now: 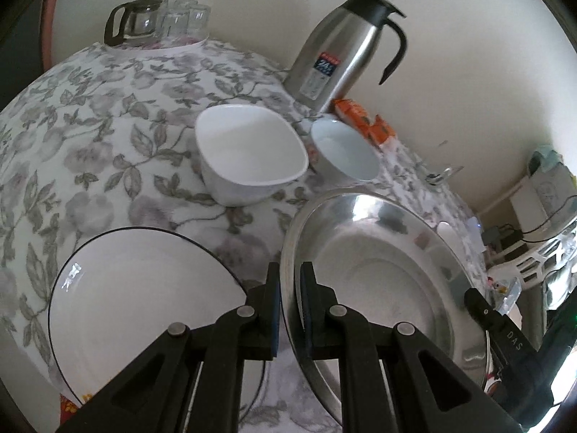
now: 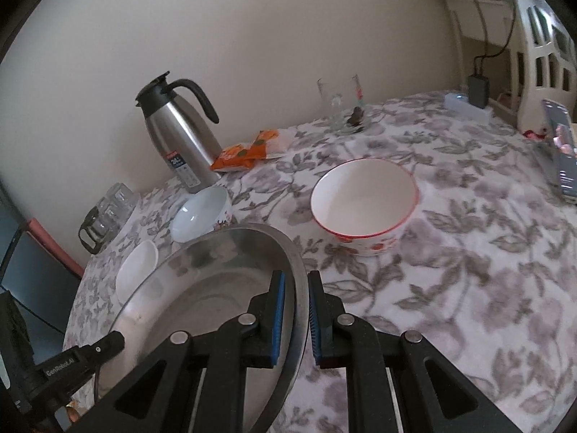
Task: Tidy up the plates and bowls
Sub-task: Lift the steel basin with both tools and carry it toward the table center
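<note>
Pinching the steel plate [image 1: 378,270] from both sides: L gripper [image 1: 290,310] narrowed onto its left rim, R gripper [image 2: 296,319] narrowed onto its right rim, one finger inside & one outside each. Plate sits near edge of the floral tablecloth [image 1: 108,126], w/ black-rimmed white plate [image 1: 144,288] just beside it on the left. Square white bowl [image 1: 249,151] & small round white bowl [image 1: 342,151] lie farther back, thermos [image 1: 342,47] beyond. Red-rimmed bowl [image 2: 364,198] stands far right of the steel plate.
</note>
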Tool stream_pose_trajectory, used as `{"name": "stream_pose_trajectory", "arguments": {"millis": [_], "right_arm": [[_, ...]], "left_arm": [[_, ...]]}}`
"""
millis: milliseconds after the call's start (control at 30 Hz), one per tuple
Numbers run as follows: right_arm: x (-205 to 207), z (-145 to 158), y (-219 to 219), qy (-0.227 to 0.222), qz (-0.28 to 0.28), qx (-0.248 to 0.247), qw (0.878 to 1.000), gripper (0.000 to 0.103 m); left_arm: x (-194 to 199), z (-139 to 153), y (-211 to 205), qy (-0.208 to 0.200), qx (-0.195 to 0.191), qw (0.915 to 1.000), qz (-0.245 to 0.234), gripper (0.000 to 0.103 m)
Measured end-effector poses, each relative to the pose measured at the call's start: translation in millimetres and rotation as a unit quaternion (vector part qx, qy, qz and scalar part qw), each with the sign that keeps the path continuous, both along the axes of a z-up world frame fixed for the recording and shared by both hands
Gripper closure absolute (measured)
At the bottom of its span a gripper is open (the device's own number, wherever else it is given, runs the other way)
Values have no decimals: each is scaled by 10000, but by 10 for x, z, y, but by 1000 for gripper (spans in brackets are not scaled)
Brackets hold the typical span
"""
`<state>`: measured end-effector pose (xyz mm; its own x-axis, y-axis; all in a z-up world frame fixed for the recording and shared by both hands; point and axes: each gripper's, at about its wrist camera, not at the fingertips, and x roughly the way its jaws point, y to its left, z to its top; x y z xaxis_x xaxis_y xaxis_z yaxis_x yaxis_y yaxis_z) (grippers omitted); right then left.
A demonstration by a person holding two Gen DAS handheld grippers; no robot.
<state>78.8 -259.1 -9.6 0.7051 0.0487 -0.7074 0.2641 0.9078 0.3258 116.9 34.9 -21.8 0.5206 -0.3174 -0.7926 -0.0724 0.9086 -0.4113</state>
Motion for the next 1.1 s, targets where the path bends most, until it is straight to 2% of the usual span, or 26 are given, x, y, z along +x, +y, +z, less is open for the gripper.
{"name": "stream_pose_trajectory", "arguments": {"millis": [467, 633, 1100], "right_arm": [[333, -324, 6, 60, 80, 20, 9999, 89], [364, -435, -50, 156, 37, 49, 9999, 89], [373, -544, -40, 263, 104, 56, 9996, 87]], "left_arm": [[268, -191, -13, -86, 184, 9998, 83, 93], [299, -267, -119, -48, 472, 9989, -51, 93], [332, -364, -96, 192, 343, 9992, -8, 93]]}}
